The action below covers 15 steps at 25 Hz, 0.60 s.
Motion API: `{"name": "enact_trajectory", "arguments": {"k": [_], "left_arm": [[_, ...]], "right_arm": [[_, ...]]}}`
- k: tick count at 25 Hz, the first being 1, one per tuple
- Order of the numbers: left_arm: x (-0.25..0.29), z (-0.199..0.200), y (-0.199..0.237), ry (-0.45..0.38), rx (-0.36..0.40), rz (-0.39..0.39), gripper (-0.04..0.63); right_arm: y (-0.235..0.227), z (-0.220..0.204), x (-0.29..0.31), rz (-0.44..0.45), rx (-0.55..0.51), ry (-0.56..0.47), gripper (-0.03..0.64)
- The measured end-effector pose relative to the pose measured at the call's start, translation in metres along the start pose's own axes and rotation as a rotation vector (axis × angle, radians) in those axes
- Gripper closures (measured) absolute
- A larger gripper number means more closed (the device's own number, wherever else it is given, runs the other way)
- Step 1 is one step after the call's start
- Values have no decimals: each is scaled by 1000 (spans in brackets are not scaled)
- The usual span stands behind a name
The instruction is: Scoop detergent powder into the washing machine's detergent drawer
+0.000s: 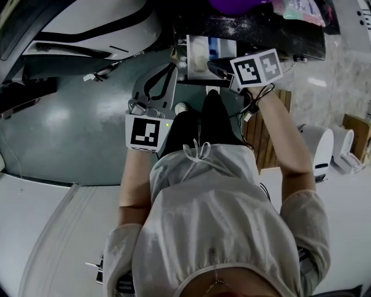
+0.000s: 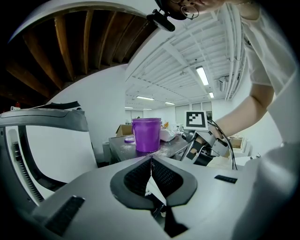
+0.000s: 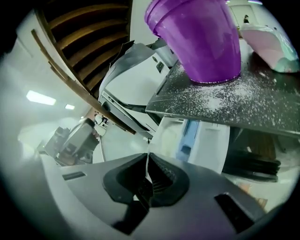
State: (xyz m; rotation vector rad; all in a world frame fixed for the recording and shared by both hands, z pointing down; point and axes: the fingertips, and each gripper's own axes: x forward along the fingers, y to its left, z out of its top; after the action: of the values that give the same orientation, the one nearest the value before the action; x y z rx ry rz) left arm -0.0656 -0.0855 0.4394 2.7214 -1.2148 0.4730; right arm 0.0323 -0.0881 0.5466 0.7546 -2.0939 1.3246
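Note:
The white detergent drawer (image 1: 199, 53) stands pulled out under a dark top (image 1: 255, 30) dusted with spilled powder. In the right gripper view the drawer (image 3: 202, 140) shows a blue compartment. A purple tub (image 3: 201, 37) stands on that top (image 3: 234, 101), and the left gripper view shows the tub (image 2: 146, 134) straight ahead. My right gripper (image 1: 213, 65) hovers just in front of the drawer, jaws shut and empty (image 3: 147, 161). My left gripper (image 1: 159, 78) is lower left of the drawer, also shut on nothing (image 2: 151, 162). No scoop is in view.
A detergent bag (image 1: 298, 11) lies on the top, right of the tub. A white machine body (image 1: 87, 23) fills the upper left above grey-green floor (image 1: 75, 127). Wooden slats (image 1: 268, 136) and white appliances (image 1: 324, 148) stand to the right.

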Motion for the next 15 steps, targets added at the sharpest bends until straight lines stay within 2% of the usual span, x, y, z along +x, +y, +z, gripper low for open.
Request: {"name": "enact_trajectory", "arguments": {"k": [4,8,12,15], "left_arm": [[-1,-2,3,2,-8,5,572],[-4,-5,1,9,-11,0,572],[-7,-7,1,12,-8,-3,572],[-8,-5,2,-19,7,-1,572]], "right_arm": [[-4,-4,8,-91,-121,49,604],[0,-2,11,-157,-241,54,603],[0,0,13,-249,-407,70,603],[1,1,14,-314,-535,81,603]]}}
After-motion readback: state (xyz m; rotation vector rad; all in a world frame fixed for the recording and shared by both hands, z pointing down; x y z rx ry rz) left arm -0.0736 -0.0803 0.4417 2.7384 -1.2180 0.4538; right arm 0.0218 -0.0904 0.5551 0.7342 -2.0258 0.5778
